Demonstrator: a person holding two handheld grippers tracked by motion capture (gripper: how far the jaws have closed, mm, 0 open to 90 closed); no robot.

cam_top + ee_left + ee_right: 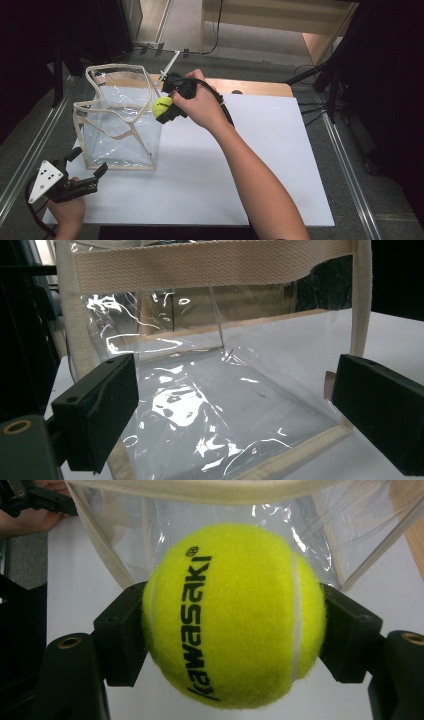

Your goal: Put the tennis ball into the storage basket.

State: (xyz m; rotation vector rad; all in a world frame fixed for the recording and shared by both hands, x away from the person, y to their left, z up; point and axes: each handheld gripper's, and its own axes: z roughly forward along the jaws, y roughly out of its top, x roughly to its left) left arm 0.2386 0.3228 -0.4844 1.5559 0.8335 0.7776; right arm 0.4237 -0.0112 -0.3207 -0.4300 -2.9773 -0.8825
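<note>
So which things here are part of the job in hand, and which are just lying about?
In the job:
- tennis ball, clamped in the right gripper
- clear bag, its open top beside the ball
- left gripper, open, near the bag's base

Lying about:
- white board
- floor cables

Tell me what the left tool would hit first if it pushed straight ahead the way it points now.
Probably the clear plastic bag with beige fabric trim: the left tool, jaws open, faces its near wall, though the gap is hard to judge.

yellow tennis ball [232,615] | "Kawasaki" print | above clear bag's [120,125] rim
</note>
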